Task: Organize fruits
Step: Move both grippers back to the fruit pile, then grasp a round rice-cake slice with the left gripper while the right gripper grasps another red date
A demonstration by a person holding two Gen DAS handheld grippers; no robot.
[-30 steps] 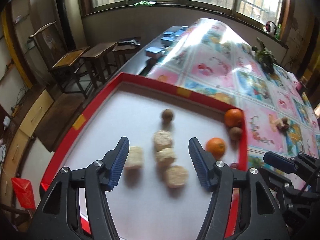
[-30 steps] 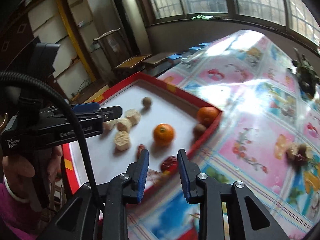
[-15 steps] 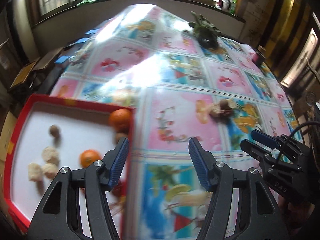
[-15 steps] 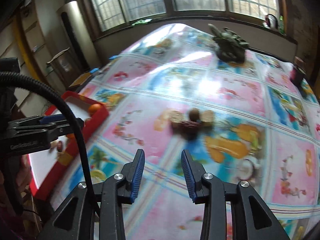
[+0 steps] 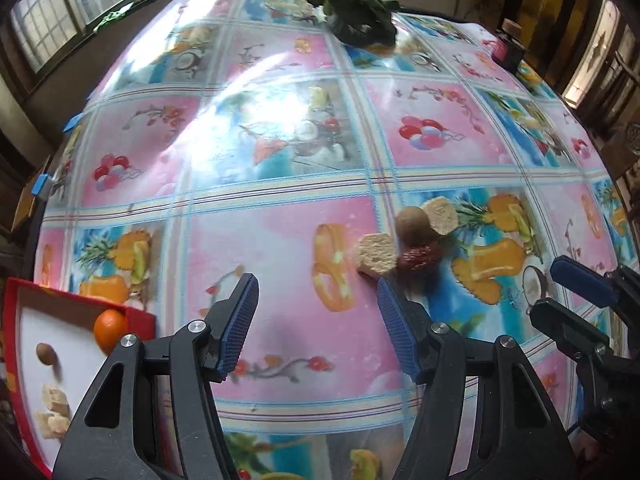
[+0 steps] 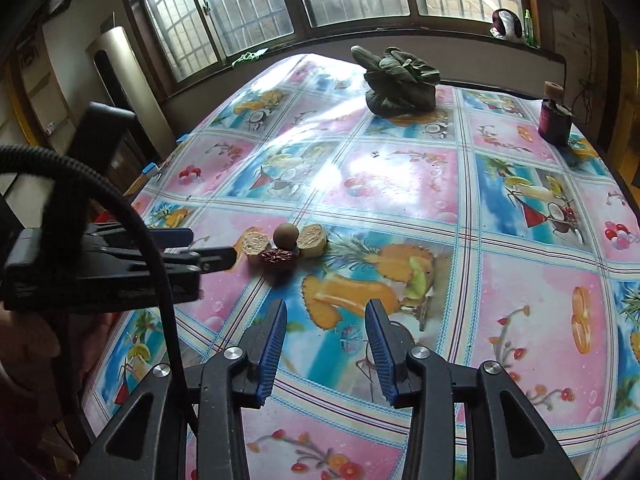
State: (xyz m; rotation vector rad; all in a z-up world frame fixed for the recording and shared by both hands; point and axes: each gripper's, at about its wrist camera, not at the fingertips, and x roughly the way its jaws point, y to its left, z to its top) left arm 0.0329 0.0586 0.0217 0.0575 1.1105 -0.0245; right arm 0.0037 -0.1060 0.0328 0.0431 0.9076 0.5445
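A small pile lies on the patterned tablecloth: a brown round fruit (image 5: pixel 412 221), a red date (image 5: pixel 418 258) and two pale cut chunks (image 5: pixel 375 253) (image 5: pixel 441 214). It also shows in the right wrist view (image 6: pixel 285 236). My left gripper (image 5: pixel 316 292) is open and empty, just short of the pile. My right gripper (image 6: pixel 326 312) is open and empty, some way in front of the pile. The red tray (image 5: pixel 24 296) at the left holds an orange (image 5: pixel 109 325), a brown fruit (image 5: pixel 45 353) and pale chunks (image 5: pixel 54 400).
A bundle of leafy greens (image 6: pixel 400 80) lies at the far side of the table. A dark red jar (image 6: pixel 554 120) stands at the far right. The left gripper's body (image 6: pixel 100 264) reaches in from the left in the right wrist view.
Both grippers have swung away from the red tray and now face the pile of fruit on the tablecloth. The right gripper's jaws have opened wider.
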